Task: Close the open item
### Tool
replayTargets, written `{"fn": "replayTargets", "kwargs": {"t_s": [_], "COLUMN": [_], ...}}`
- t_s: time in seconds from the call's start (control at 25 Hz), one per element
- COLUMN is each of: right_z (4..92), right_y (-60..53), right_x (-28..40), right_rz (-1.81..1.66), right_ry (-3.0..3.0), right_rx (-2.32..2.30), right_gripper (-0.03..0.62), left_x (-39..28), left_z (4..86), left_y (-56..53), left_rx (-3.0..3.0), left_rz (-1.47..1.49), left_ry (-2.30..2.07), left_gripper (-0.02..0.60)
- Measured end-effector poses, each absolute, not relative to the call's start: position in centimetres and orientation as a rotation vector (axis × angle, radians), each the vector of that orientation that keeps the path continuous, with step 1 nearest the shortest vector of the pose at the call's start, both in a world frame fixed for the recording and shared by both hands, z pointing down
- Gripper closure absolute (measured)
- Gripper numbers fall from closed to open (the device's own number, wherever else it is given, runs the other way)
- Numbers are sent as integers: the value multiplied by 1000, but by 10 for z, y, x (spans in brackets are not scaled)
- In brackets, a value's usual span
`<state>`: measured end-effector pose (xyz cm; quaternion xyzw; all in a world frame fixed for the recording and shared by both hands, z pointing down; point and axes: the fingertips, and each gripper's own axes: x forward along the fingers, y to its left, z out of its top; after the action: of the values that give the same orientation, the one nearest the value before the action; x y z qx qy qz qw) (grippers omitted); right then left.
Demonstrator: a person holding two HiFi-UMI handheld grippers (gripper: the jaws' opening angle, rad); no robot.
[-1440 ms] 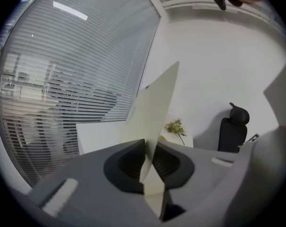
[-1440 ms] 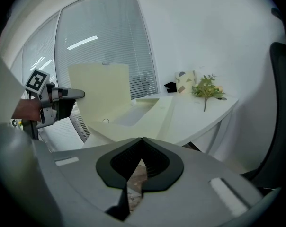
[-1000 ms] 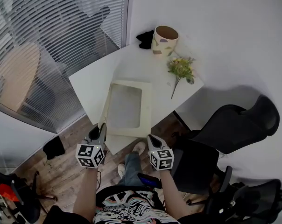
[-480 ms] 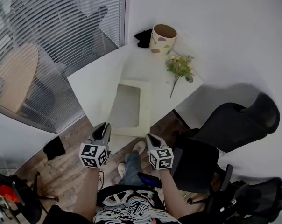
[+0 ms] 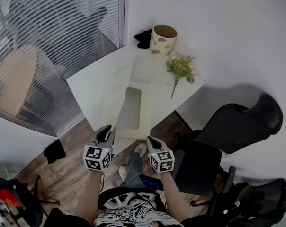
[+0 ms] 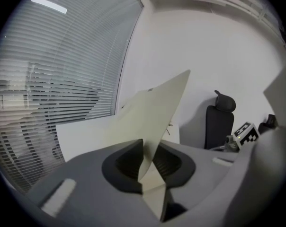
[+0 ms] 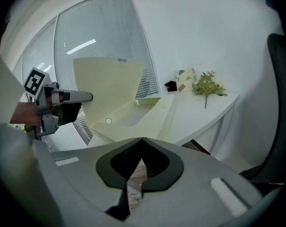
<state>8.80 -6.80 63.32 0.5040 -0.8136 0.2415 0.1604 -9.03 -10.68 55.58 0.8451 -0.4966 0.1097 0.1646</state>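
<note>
**Lid half raised over the box, left jaws letting go of its edge**

The white tabletop (image 5: pixel 93 86) fills the corner between the slatted window and the wall, with a black chair (image 5: pixel 237 126) beside it at the right. A flat cream box (image 5: pixel 147 109) lies at the near end of the tabletop, its shallow tray facing up. Its lid (image 5: pixel 117 96) stands raised along the left side, tilted over the tray but far from shut. Farther back stand a patterned vase (image 5: pixel 163 39) and a sprig of flowers (image 5: pixel 180 67), both well clear of the box.

The left gripper (image 5: pixel 105 132) is at the lid's near free edge. In the left gripper view the thin card runs straight between its jaws, which are opening; the pads look to be parting from it rather than pinching it. The right gripper (image 5: pixel 152 141) hangs near the box's front, off the tabletop, jaws closed together on nothing.

The lid looks like light, fairly stiff card: it should swing easily on its hinged fold and may fall shut by itself once past upright. It would also crease if squeezed hard or pushed at one corner. The free long edge, near its middle, seems the best hold, or a flat push on the outer face. The base is light too, so it may slide on the smooth tabletop unless steadied
</note>
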Motion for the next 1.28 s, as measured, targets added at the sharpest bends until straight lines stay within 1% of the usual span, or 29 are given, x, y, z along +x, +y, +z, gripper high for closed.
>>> {"fn": "replayTargets", "kwargs": {"t_s": [1.28], "right_z": [633], "right_y": [-69], "right_x": [89], "right_rz": [699], "right_ry": [-2339], "right_rx": [1413], "right_gripper": [594], "left_x": [-37], "left_z": [591], "left_y": [-104], "left_rx": [2498], "left_rz": [565], "left_ry": [-1265], "left_gripper": [451]}}
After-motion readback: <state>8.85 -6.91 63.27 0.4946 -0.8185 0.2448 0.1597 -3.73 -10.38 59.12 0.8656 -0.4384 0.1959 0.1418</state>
